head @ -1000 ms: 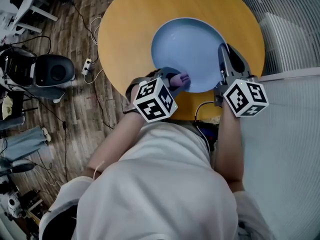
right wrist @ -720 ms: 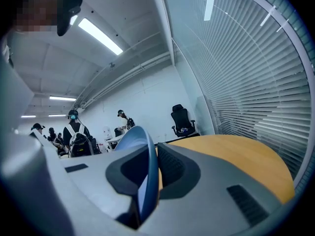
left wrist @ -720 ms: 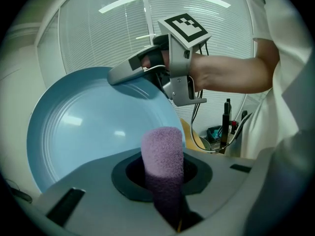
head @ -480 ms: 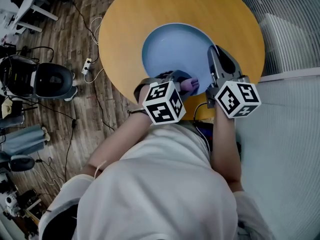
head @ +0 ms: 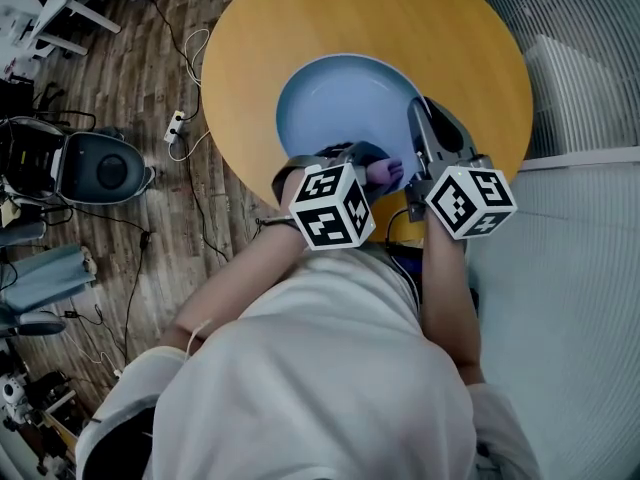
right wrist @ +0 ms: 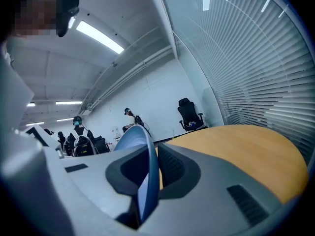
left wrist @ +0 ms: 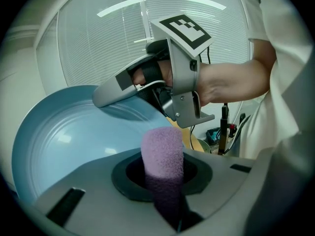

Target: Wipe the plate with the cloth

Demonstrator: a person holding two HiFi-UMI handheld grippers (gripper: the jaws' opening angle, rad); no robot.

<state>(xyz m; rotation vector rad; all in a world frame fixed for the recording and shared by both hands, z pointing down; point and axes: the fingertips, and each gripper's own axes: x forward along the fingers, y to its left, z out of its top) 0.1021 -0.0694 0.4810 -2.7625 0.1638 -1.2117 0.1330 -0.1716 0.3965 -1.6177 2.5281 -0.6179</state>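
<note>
The plate [head: 335, 103] sits on the round table [head: 300, 18], a little toward the table's 6 o'clock edge. The right gripper [head: 421, 116] is clenched on the plate's rim at about 3 o'clock, with the rim standing edge-on between its jaws. The left gripper [head: 368, 164] grasps the purple cloth [left wrist: 162, 154], which sticks out in a roll past its jaws. The cloth is at the plate's 5 o'clock edge, just beside the right gripper.

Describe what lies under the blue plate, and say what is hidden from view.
The round wooden table shows round the plate, so it lies beneath. The plate covers that patch; anything else there is hidden.
</note>
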